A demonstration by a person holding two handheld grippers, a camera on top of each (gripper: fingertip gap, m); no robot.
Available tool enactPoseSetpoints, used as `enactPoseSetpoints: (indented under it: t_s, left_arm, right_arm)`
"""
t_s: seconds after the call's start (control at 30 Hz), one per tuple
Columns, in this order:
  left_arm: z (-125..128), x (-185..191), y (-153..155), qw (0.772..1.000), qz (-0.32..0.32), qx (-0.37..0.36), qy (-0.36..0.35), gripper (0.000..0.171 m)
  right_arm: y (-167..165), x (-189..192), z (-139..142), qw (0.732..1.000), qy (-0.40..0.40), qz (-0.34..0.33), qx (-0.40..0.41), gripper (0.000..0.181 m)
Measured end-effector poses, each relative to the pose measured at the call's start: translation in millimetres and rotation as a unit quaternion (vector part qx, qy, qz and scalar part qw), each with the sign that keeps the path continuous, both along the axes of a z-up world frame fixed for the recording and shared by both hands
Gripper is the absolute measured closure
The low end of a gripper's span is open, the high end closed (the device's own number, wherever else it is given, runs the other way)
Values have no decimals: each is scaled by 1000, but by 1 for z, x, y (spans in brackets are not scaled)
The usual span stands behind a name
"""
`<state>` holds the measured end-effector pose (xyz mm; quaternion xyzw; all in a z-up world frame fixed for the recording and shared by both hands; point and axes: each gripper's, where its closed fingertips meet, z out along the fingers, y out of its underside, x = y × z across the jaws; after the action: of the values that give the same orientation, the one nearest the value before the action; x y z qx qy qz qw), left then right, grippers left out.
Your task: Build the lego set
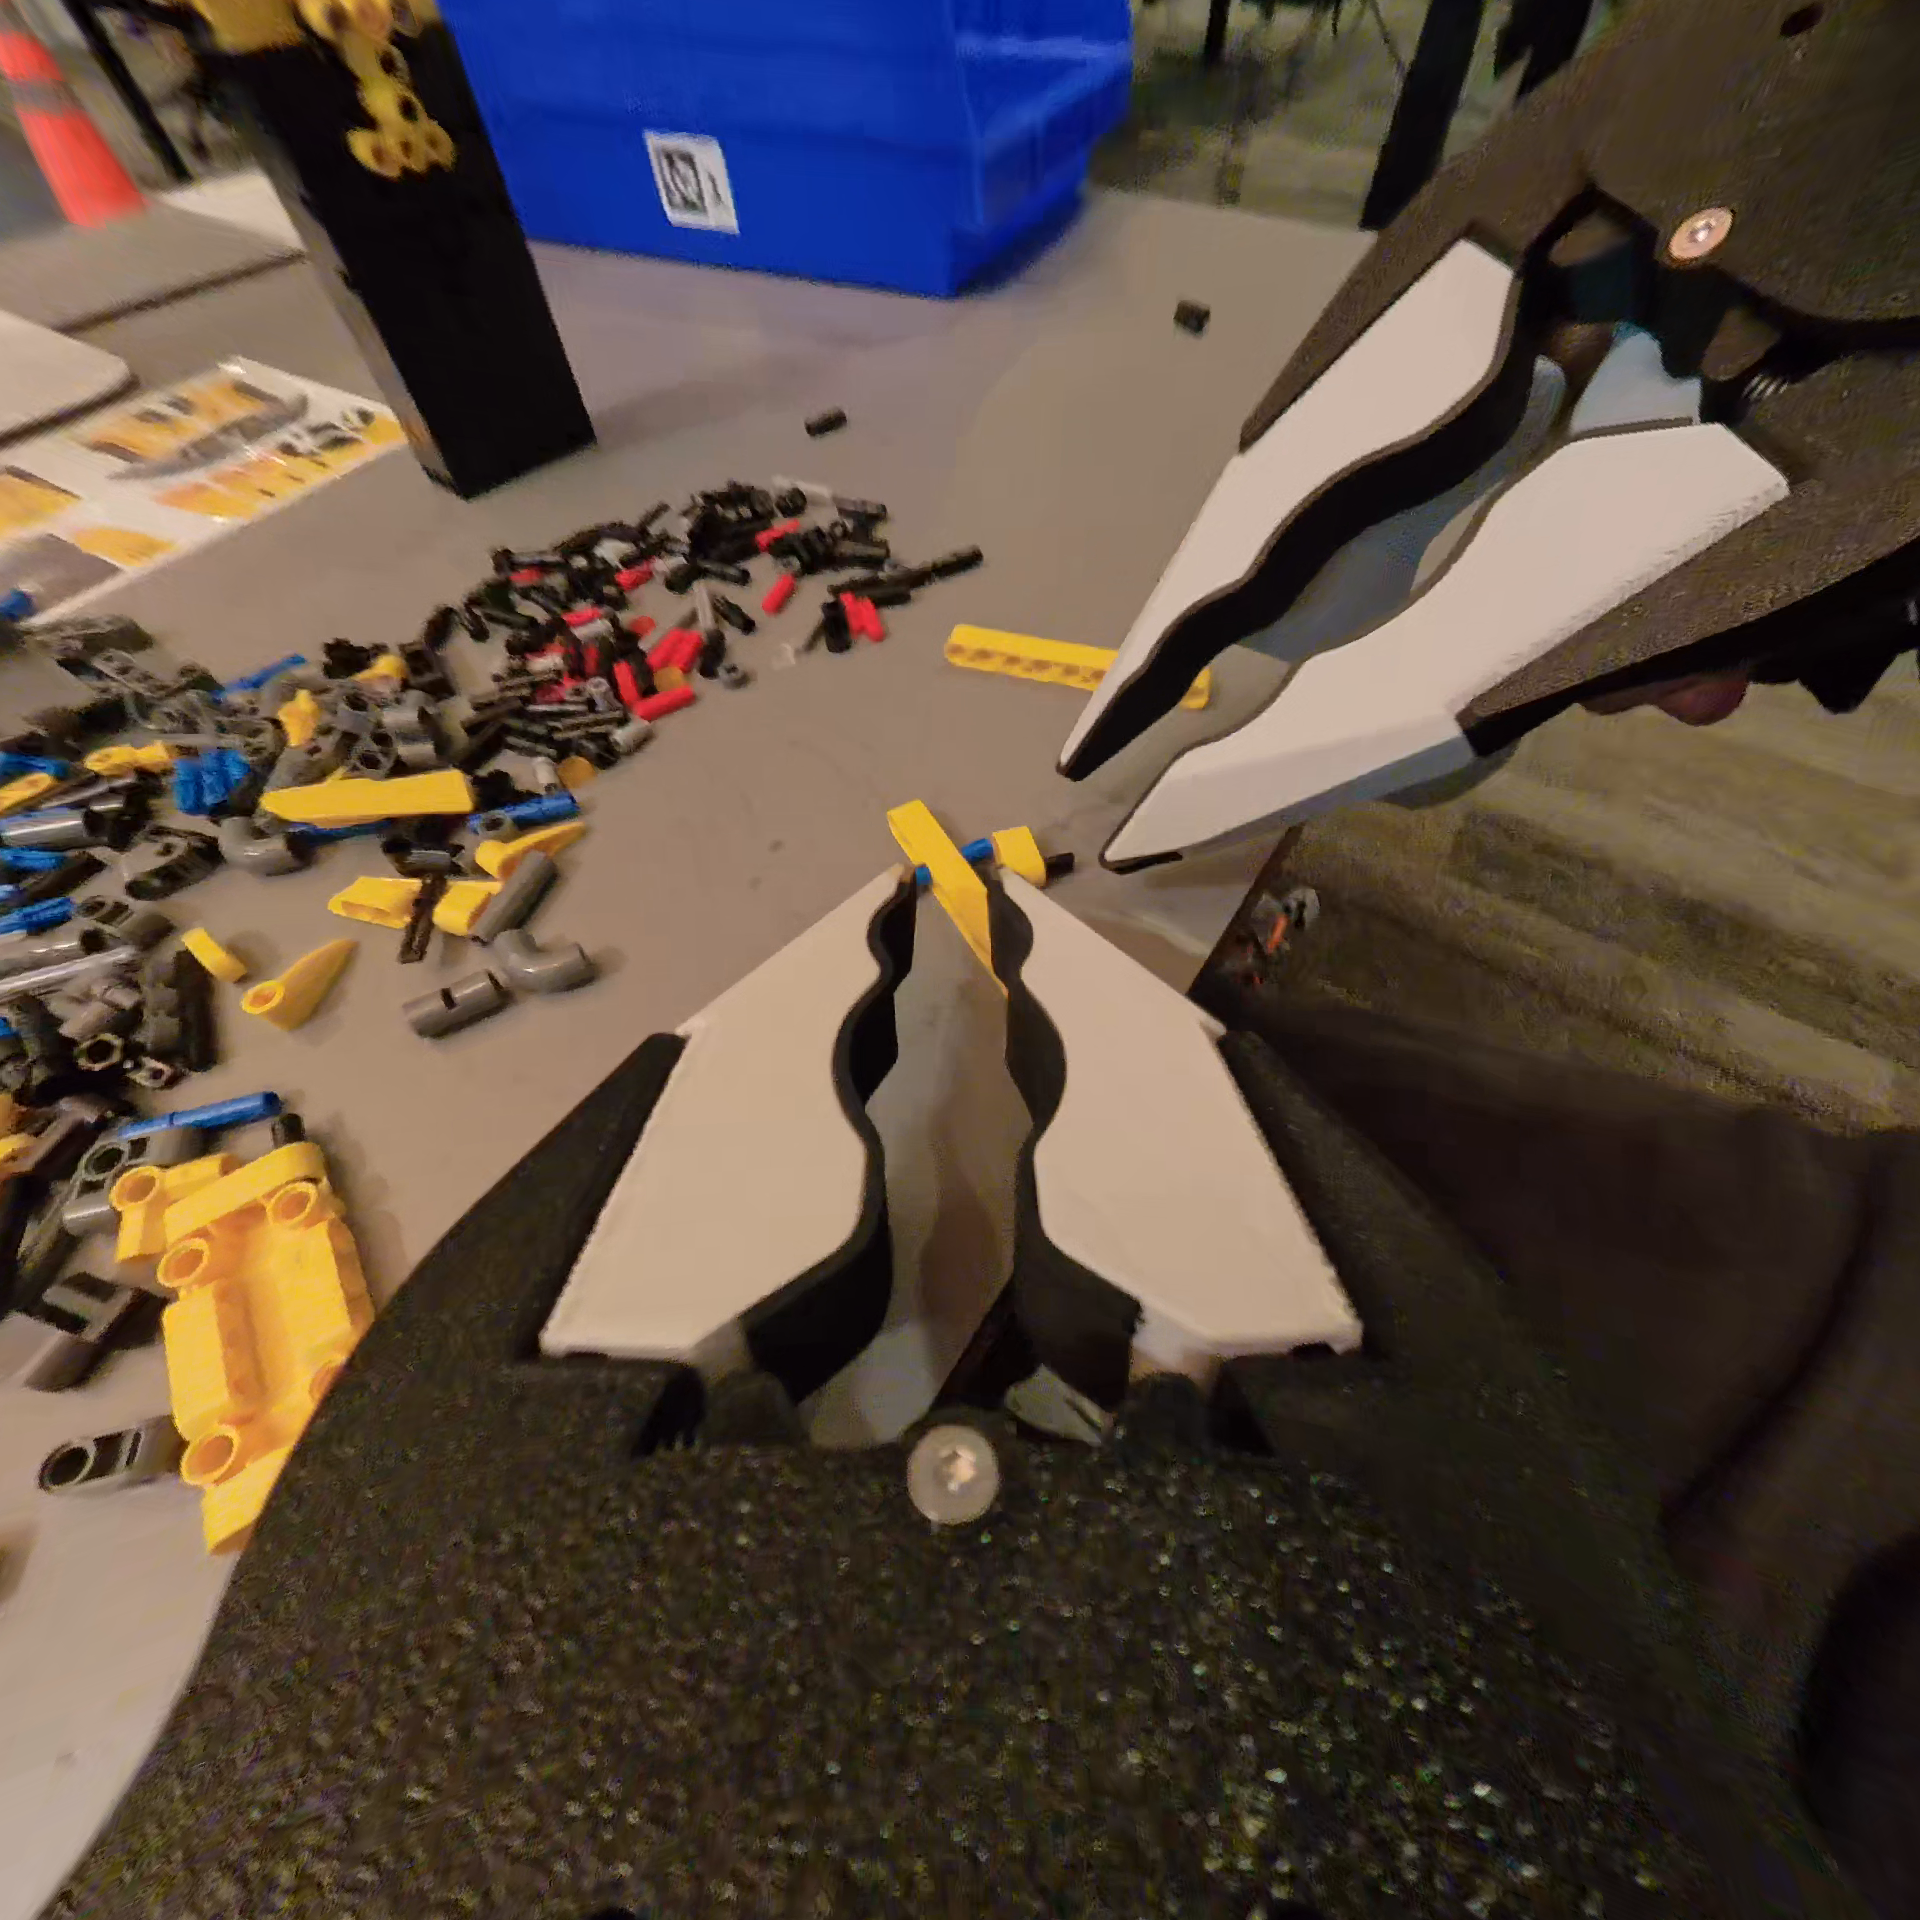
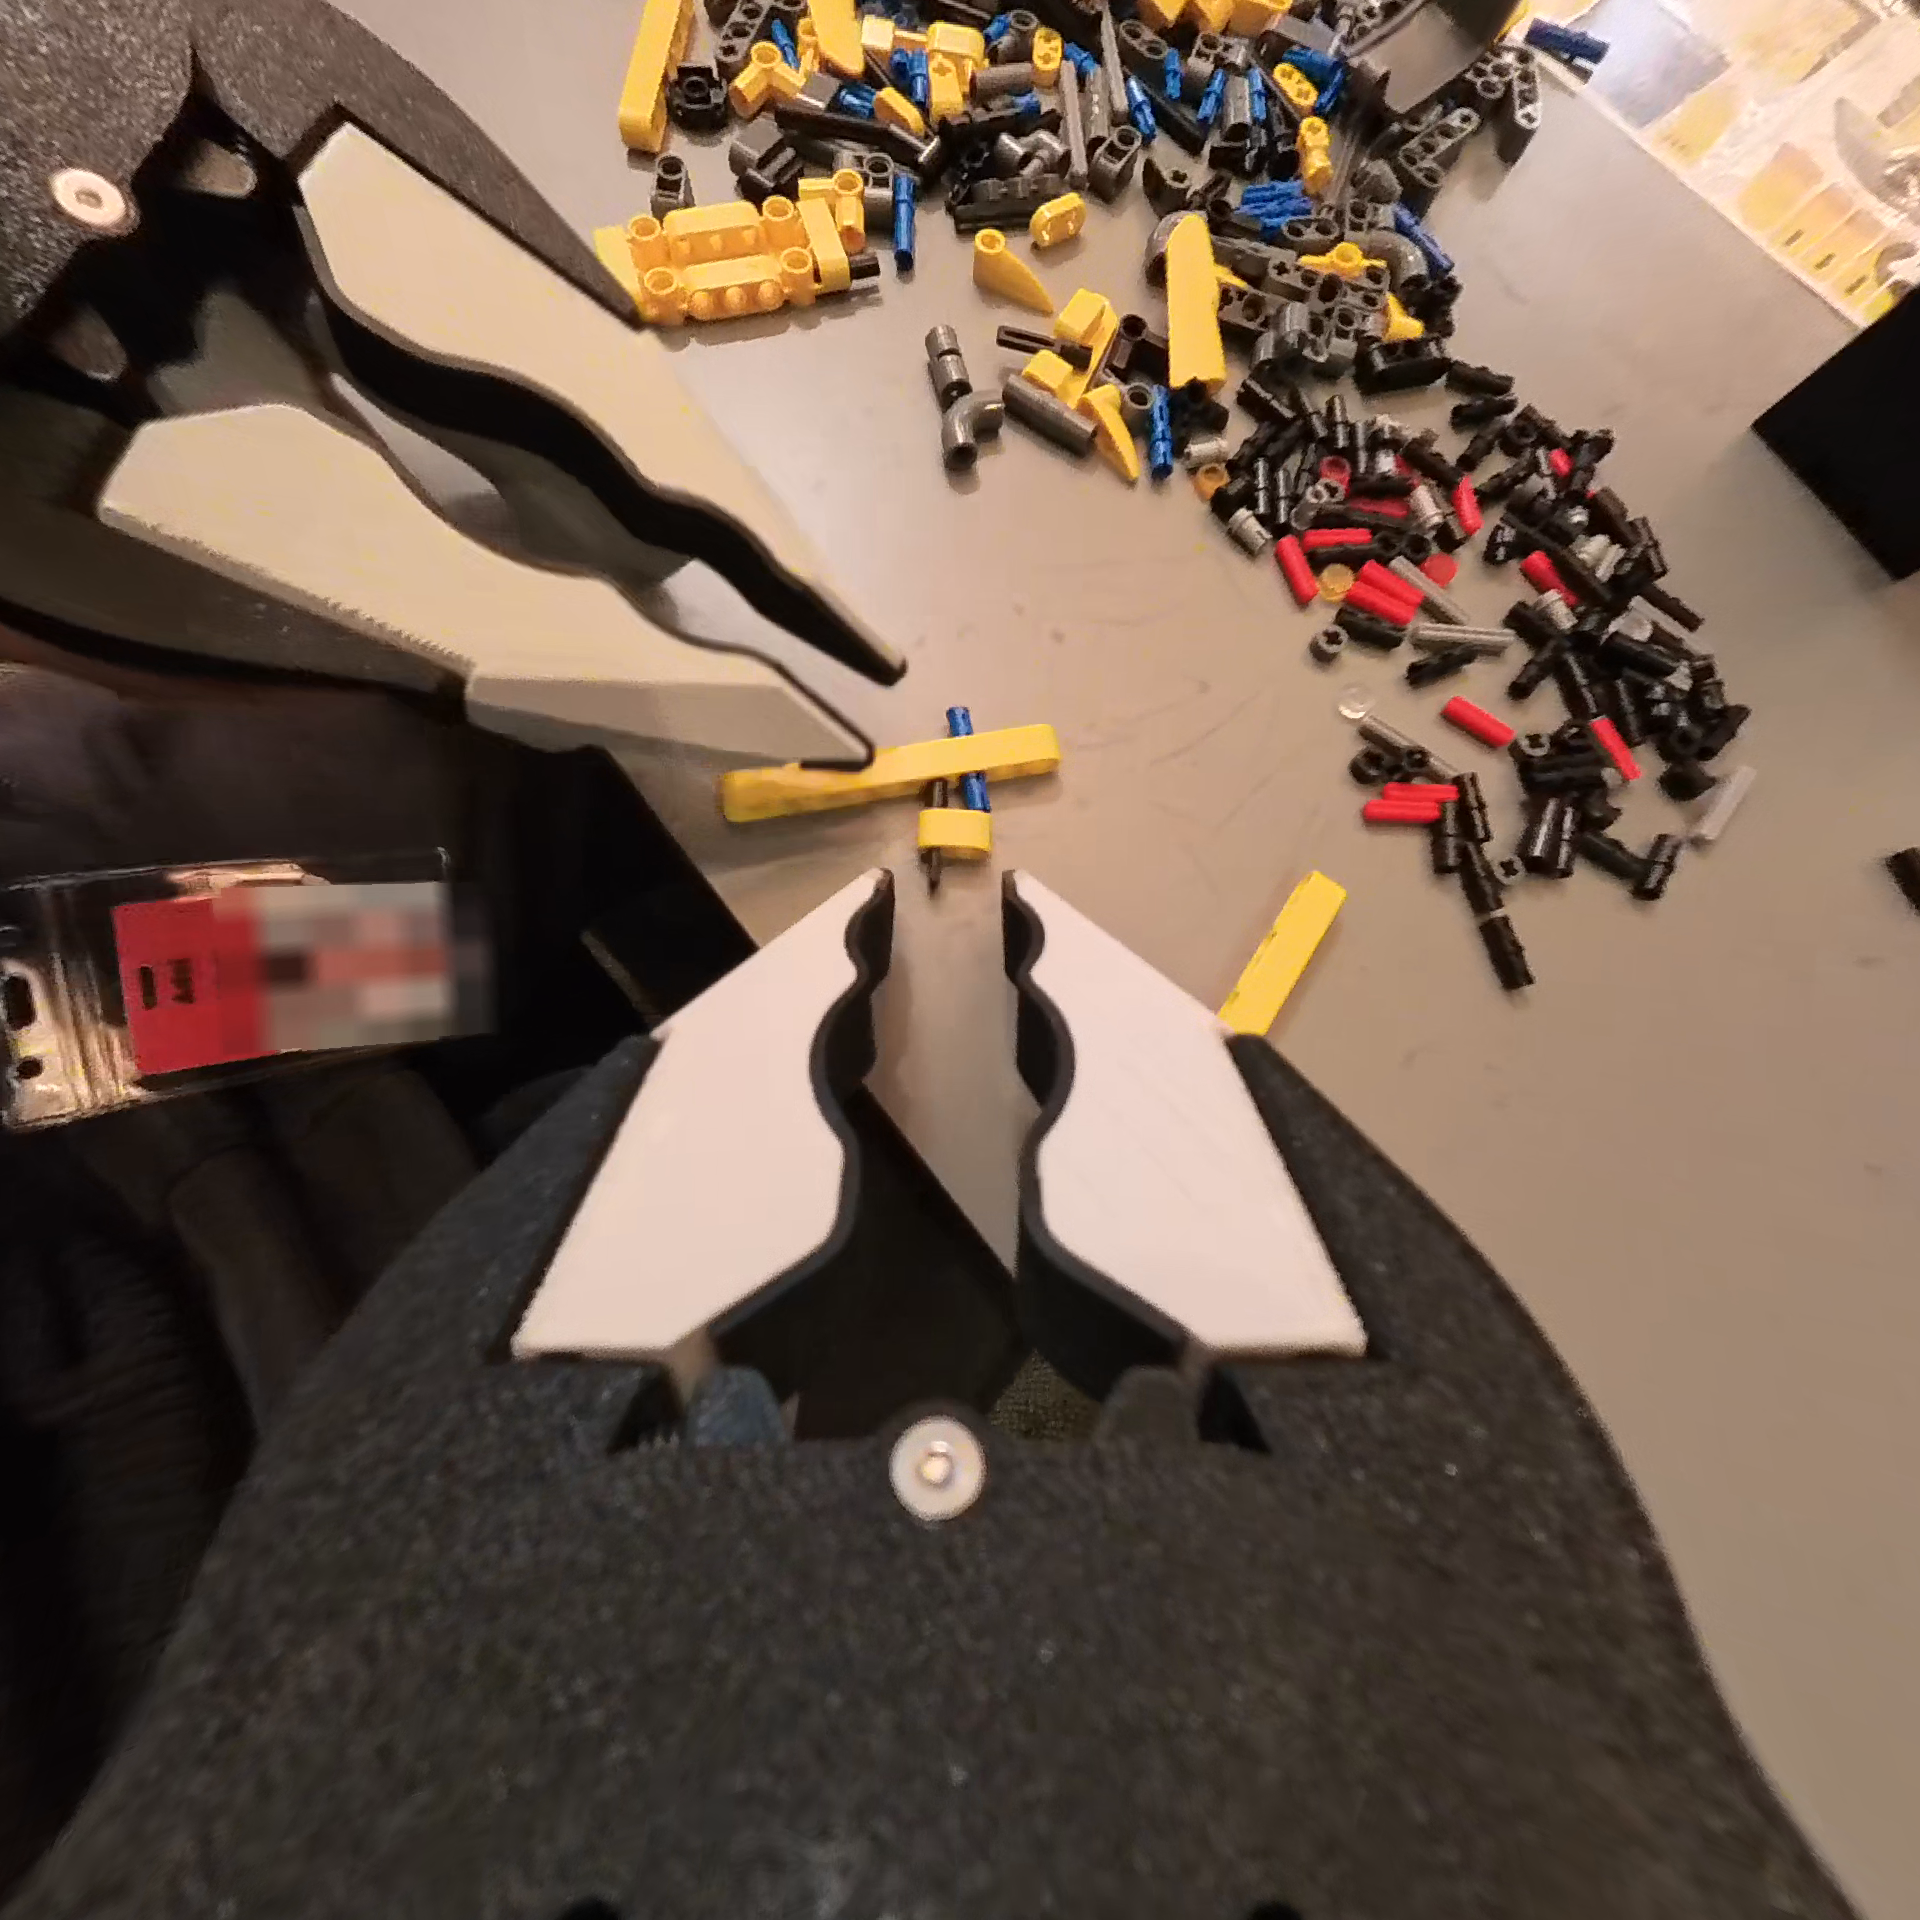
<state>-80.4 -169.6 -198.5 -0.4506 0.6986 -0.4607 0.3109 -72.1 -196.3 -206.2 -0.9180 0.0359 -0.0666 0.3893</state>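
A long yellow beam [image 2: 997,753] lies on the grey table [image 2: 1143,1143] with a blue pin [image 2: 961,727] through it. A small yellow connector [image 2: 954,831] on a black pin [image 2: 935,868] hangs off its side. My left gripper [image 2: 879,715] comes in from the left with its jaws a little apart. Its near fingertip rests on the beam's left part. In the left wrist view the beam [image 1: 961,904] shows through the gap of the left gripper [image 1: 951,878]. My right gripper [image 2: 945,878] is narrowly open and empty, its tips just short of the black pin. It also shows in the left wrist view [image 1: 1093,816].
A second yellow beam [image 2: 1283,951] lies right of my right gripper. Piles of black, red, grey, blue and yellow parts [image 2: 1455,582] fill the table beyond. A blue bin [image 1: 831,135], a black box [image 1: 436,291] and printed sheets [image 1: 208,436] stand farther back. The table edge [image 1: 1226,935] is close. Both grippers' tips are close together, under 4 cm apart.
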Motion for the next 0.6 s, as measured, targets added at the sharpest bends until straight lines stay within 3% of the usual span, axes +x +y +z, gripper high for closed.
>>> enactPoseSetpoints:
  t_s: [0.3,0.43,0.5,0.6]
  left_arm:
    - [1,-6,2,996,-1,-77,55,156]
    - [4,-12,0,985,-13,-153,84,154]
    - [7,-12,3,979,-16,-182,88,153]
    - [12,-5,14,975,-12,-204,82,153]
  right_arm:
    - [-4,9,11,999,-27,-18,20,160]
    - [-7,21,5,999,-25,-34,34,160]
    - [-6,26,4,998,-21,-33,57,160]
    - [6,31,24,991,-20,-14,135,160]
